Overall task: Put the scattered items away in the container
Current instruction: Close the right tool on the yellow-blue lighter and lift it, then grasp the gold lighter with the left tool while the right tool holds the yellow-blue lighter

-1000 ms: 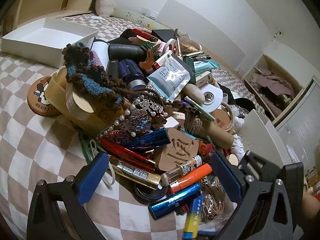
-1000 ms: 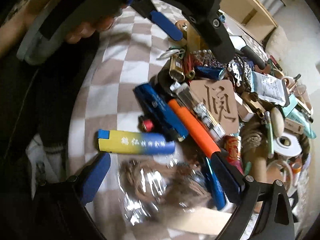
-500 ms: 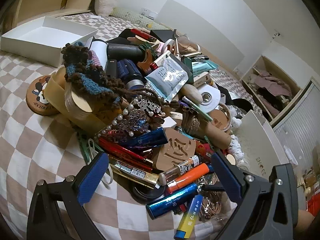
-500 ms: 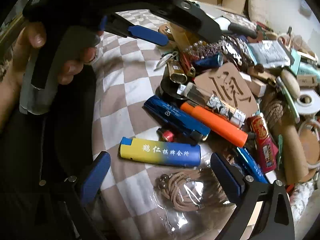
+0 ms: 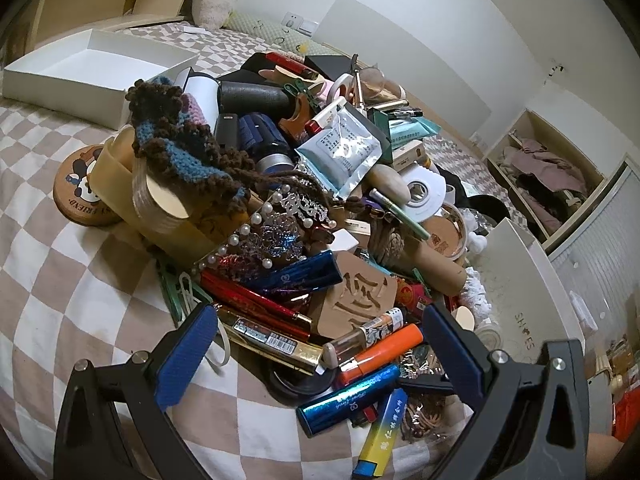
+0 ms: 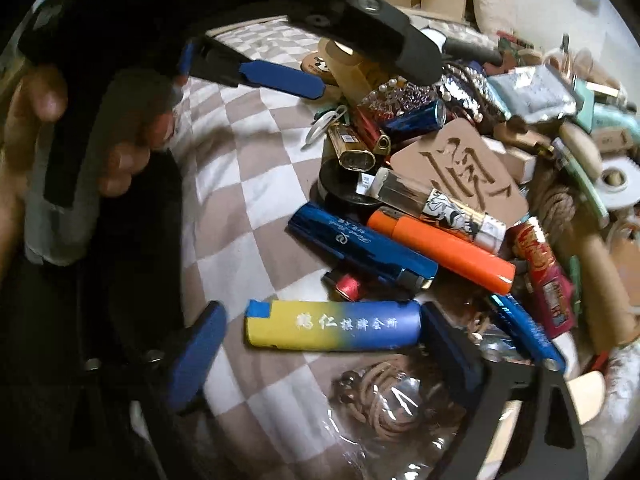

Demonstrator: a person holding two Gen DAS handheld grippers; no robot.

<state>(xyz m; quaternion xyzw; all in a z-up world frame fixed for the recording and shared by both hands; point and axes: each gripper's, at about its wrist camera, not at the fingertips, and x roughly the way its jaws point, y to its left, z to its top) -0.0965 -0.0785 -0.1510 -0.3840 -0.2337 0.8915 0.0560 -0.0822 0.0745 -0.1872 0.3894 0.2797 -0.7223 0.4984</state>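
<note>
A heap of small items lies on the checked bedspread: lighters, pens, a carved wooden tag, tape rolls, a crochet piece. A yellow-and-blue lighter lies flat at the heap's near edge, also visible in the left wrist view. My right gripper straddles it lengthwise, and its jaws are closing. The right pad is at the lighter's blue end; the left pad stands a little off the yellow end. My left gripper hovers open over the heap's near side, nothing between its pads. The empty white box sits far left.
An orange lighter and a dark blue lighter lie just beyond the yellow one. A clear bag of cord lies under my right gripper. A hand holds the left gripper's handle. A white lid marked SHOES stands to the right.
The right wrist view has rolled, so the yellow-and-blue lighter now lies level between the right jaws. Those jaws have narrowed around it. The left gripper has stayed put.
</note>
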